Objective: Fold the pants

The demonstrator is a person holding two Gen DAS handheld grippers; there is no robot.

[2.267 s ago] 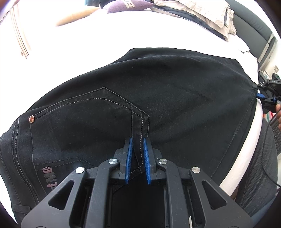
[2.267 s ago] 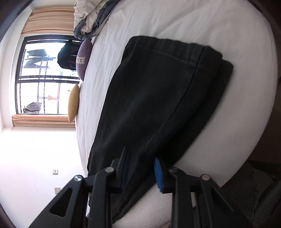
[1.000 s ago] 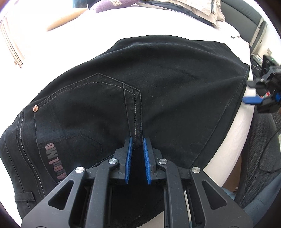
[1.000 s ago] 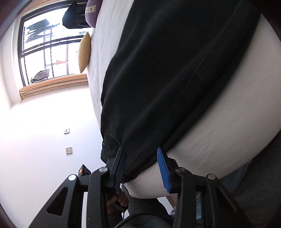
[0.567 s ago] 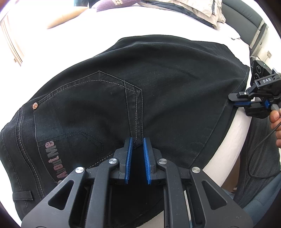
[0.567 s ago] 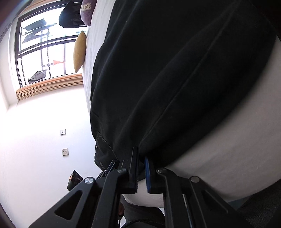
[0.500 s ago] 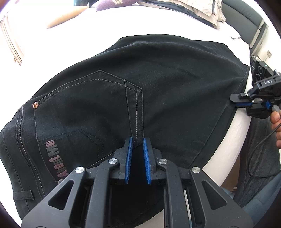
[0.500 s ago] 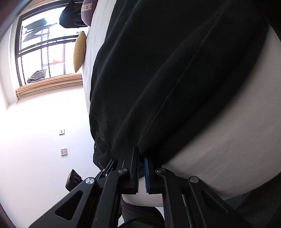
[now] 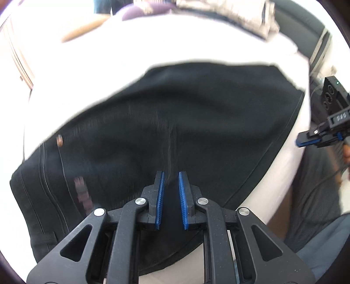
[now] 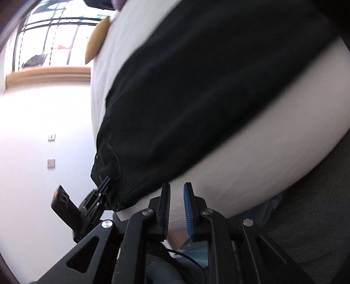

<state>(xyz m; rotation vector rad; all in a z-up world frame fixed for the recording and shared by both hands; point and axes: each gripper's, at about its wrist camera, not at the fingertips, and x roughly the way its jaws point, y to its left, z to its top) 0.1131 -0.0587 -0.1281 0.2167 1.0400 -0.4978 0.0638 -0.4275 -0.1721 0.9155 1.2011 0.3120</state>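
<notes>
Black folded pants lie on a white bed, with the back pocket and a copper rivet at the left. My left gripper is shut on the near edge of the pants; it also shows in the right wrist view, pinching the pants' corner. My right gripper has its jaws slightly apart and empty, just off the pants' edge over the mattress side. In the left wrist view it sits at the right, clear of the fabric.
Pillows and a rumpled duvet lie at the head of the bed. A yellow cushion sits near the window. A grey chair and my legs are at the bed's near side.
My right gripper, shut on the pants' edge half a second ago, has opened and drawn back off the fabric. The left gripper keeps its hold and the view has blurred with motion.
</notes>
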